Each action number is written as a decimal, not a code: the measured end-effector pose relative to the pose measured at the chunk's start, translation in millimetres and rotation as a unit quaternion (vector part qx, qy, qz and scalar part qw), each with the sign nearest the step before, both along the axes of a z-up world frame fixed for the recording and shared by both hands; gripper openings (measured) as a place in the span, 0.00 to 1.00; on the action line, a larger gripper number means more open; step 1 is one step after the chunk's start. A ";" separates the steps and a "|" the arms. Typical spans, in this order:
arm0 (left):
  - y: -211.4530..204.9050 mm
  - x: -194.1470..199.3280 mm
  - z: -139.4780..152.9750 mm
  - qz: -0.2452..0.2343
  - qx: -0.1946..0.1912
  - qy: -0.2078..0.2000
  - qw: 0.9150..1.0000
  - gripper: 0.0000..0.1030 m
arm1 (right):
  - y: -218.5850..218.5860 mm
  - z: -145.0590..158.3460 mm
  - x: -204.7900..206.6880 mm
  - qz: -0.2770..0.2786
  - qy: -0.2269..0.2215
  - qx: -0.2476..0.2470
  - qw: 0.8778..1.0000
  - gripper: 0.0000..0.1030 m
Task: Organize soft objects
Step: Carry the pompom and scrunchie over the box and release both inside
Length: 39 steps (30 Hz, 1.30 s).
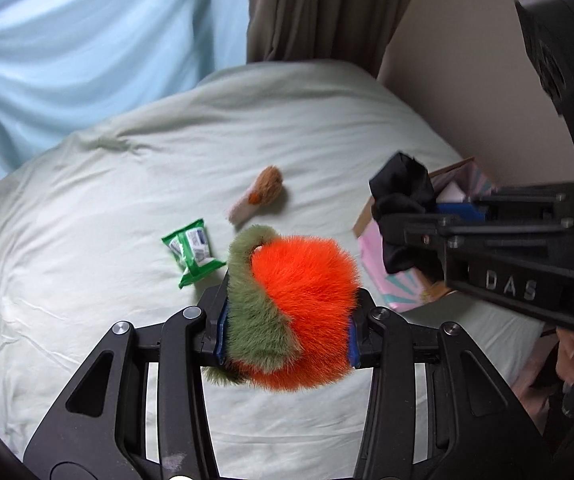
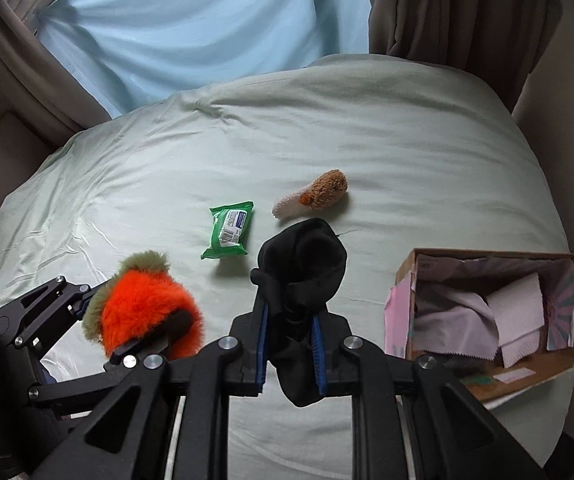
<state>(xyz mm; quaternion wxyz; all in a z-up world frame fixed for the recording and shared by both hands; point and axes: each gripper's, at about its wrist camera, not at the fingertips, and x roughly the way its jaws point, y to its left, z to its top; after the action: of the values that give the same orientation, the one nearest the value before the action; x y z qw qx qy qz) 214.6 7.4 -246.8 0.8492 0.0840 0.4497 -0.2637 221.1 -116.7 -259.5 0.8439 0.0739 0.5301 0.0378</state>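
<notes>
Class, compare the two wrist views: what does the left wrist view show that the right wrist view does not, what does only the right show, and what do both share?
Only the left wrist view: the box's pink outer side, and the right tool's body from the side, with a green light.

Only the right wrist view: the box's inside, with pale cloths, and a window corner.

Both: the orange plush in the left tool, the black sock in the right tool, the green packet, the brown plush, the bed and the blue curtain.
</notes>
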 end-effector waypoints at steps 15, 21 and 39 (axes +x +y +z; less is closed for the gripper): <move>-98.1 -52.3 89.8 -0.031 -0.017 -0.056 0.998 0.37 | -111.0 78.1 -86.3 -0.072 -0.057 -0.024 0.995 0.16; -162.4 -62.6 87.0 -0.012 -0.020 -0.043 0.999 0.37 | -177.5 74.6 -93.6 -0.062 -0.044 -0.029 0.997 0.16; -286.3 -15.9 -60.1 0.056 0.050 0.111 0.991 0.37 | -313.0 -45.5 -25.0 -0.032 0.077 0.055 0.995 0.16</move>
<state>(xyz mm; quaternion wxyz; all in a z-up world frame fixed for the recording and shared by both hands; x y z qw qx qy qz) 198.6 -278.9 -306.9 0.8020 0.0711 0.5579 -0.2011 196.1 -429.6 -305.1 0.7962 0.1398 0.5876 0.0345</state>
